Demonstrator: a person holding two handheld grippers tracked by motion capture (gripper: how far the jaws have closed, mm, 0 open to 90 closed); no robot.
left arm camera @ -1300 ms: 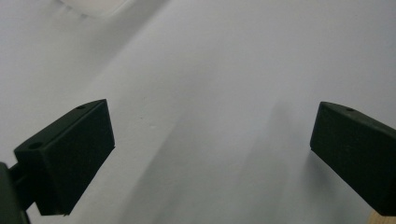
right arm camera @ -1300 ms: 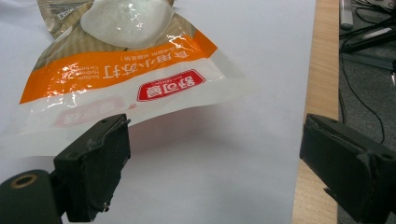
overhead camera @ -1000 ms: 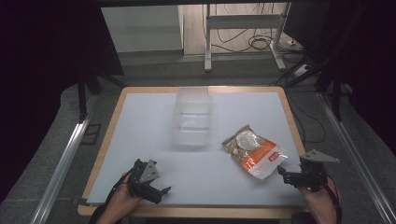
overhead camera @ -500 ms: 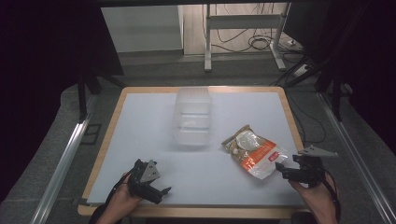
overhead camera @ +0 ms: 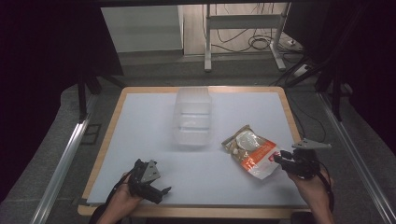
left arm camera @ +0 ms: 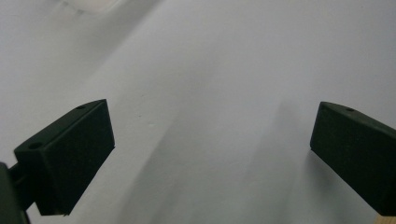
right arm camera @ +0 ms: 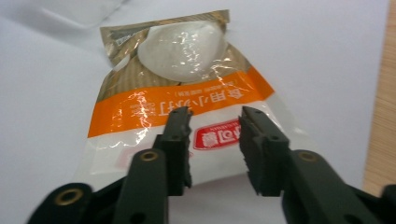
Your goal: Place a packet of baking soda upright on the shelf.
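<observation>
A snack bag (overhead camera: pixel 252 151) with an orange band and a clear window lies flat at the table's right, slanted toward the far left. My right gripper (overhead camera: pixel 279 161) is at its near right end. In the right gripper view the bag (right arm camera: pixel 187 88) runs away from me, and its near end with the red label sits between the jaws of my right gripper (right arm camera: pixel 215 114). Those jaws have just been closing, with a gap still showing between the pads and the film. My left gripper (overhead camera: pixel 159 190) rests near the front left edge, and in its own view the left gripper (left arm camera: pixel 210 140) stands wide open over bare table.
A clear plastic tub (overhead camera: pixel 192 116) stands at the middle of the far half of the white table (overhead camera: pixel 140 121). Its corner (left arm camera: pixel 88 3) peeks in at the top of the left gripper view. The wooden table edge (right arm camera: pixel 380 116) runs close to my right gripper.
My right gripper has moved left onto the bag's near end and its jaws have narrowed around it. The left gripper and the bag lie as before.
</observation>
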